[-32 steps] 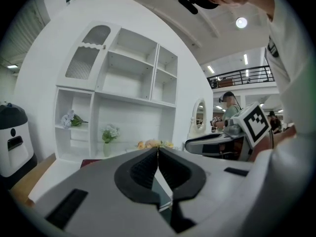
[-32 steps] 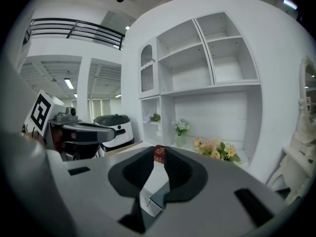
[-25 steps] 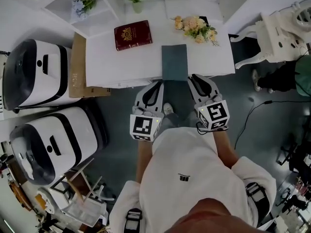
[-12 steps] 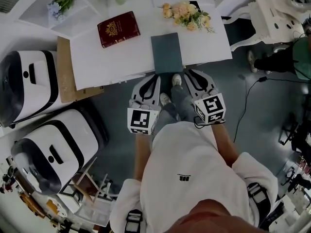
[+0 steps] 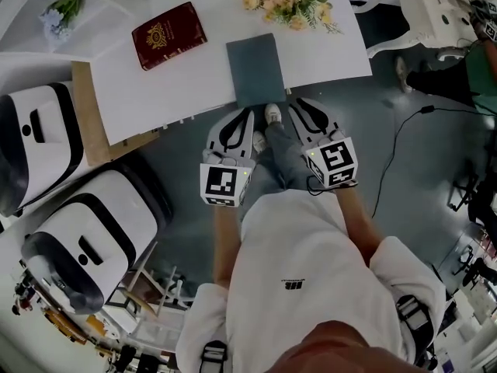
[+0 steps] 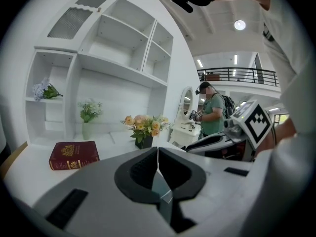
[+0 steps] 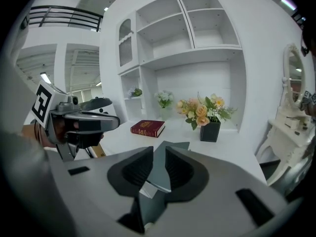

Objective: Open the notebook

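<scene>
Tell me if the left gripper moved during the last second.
Yes. The left gripper has drawn slightly back from the table's near edge, toward the person.

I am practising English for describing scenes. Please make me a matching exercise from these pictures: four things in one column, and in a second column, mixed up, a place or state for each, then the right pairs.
Things:
1. notebook
2. red book
3. flowers
4. left gripper

Descriptions:
a. stand in a black pot
b. jaws together, nothing between them
c. gold emblem on the cover
d. closed, flat at the near edge of the table

Pairs: 1-d, 2-c, 3-a, 4-b
</scene>
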Motion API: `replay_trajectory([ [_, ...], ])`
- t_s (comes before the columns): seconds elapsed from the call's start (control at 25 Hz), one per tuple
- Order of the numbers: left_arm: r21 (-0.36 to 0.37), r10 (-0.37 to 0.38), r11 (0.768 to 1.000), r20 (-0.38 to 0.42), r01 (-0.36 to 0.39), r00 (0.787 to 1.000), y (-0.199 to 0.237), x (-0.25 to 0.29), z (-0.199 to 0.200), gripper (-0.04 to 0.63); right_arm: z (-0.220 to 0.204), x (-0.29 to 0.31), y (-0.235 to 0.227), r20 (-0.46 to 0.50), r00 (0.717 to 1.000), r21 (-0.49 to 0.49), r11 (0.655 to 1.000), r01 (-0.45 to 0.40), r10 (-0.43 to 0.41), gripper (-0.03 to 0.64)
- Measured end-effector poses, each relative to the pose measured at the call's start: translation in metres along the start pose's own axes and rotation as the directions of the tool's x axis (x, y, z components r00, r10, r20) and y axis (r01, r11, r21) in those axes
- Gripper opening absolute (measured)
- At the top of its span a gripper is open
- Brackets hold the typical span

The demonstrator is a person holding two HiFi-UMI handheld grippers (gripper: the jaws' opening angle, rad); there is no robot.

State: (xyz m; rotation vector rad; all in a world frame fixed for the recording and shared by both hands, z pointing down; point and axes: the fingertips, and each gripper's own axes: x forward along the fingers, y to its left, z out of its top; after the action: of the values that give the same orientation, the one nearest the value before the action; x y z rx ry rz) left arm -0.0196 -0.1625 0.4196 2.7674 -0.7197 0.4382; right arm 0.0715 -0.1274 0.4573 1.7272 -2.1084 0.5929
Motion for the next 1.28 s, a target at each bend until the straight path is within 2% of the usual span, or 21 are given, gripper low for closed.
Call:
replay_trajectory([
  [0.64, -0.005, -0.070, 0.998, -0.066, 0.069, 0.995, -0.003, 0.043, -0.041, 0.000, -0.051, 0.033, -0.017, -0.067, 0.998, 0.086, 0.996, 0.013, -0.007, 0.087],
  [1.28, -0.082, -0.096, 0.993, -0.124, 0.086, 0.988, -0.005, 0.077, -0.091, 0.000, -0.110, 0.069, -0.023, -0.144, 0.989, 0.164, 0.986, 0.003, 0.021, 0.111],
])
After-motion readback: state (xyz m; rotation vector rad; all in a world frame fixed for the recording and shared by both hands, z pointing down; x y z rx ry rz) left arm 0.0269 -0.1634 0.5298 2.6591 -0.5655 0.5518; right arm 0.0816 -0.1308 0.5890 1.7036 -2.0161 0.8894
